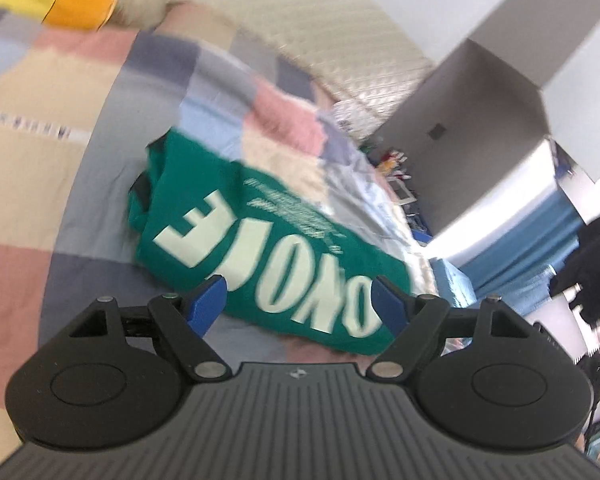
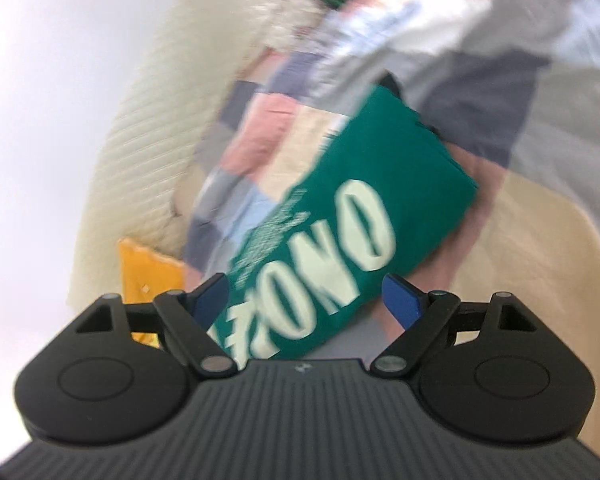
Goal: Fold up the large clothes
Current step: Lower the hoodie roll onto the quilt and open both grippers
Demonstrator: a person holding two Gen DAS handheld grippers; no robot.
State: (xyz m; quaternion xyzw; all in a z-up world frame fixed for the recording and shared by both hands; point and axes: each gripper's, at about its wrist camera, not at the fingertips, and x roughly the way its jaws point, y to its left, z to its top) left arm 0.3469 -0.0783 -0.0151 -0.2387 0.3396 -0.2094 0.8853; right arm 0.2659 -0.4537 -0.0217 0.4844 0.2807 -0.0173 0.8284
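Green shirt w/ big white lettering lies folded into a compact rectangle on the patchwork bedspread, flat, print side up. Folding looks done, judging by the tidy edges. Left gripper: jaws wide apart, nothing btwn them, clear above the shirt. Right gripper: same, jaws apart & empty, shirt below, not touched. Both views blurred, so fine creases can't be told. Yellow cloth sits near the cream quilted headboard, well apart from the shirt, prob. kept aside so the fold area stays free.

Folded green shirt on bedspread
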